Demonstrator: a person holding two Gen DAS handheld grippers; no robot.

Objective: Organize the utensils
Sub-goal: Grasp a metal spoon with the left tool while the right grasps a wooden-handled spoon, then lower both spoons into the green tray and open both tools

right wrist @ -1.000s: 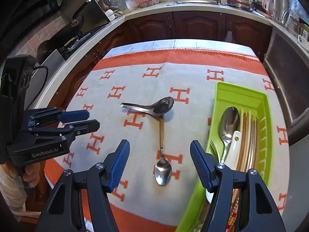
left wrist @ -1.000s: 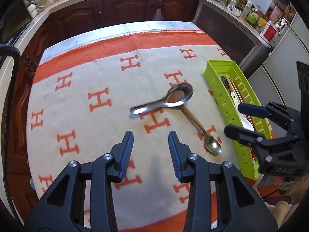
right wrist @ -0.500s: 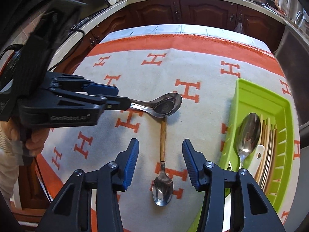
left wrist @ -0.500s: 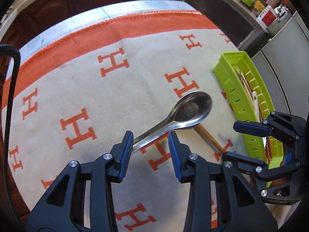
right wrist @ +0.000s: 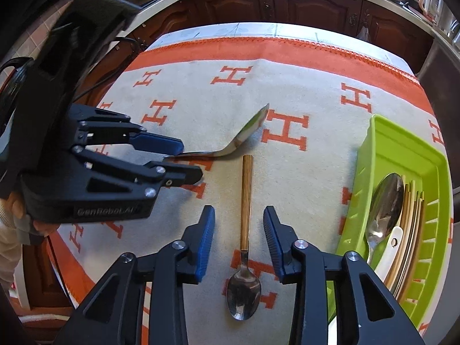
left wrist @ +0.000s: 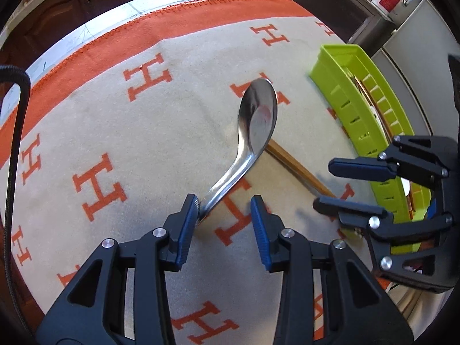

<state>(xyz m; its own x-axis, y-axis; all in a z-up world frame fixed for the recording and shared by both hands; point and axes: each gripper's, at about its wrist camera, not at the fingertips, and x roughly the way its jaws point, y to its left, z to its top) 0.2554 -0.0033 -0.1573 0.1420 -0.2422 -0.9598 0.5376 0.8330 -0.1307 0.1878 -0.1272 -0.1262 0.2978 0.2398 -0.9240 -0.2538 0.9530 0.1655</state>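
We had left gripper (left wrist: 224, 201) half-open, steel spoon (left wrist: 256, 126) handle touching one pad; right gripper (right wrist: 239, 215) closing around wooden-handled spoon (right wrist: 246, 201), lower centre.

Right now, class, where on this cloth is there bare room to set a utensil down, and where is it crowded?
Bare: the cloth between its far orange border and the steel spoon. Crowded: the near middle, with the wooden-handled spoon, both grippers, and the green tray of cutlery.

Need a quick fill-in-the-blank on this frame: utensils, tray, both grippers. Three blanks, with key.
1. The left gripper straddles the handle of the large steel ladle-shaped spoon, whose bowl is tipped up on its ____.
2. The wooden-handled spoon lies between the right gripper fingers, which are ____ around it.
3. The lime-green plastic tray sits to that spoon's ____ in the right wrist view.

Missing: edge; closing; right
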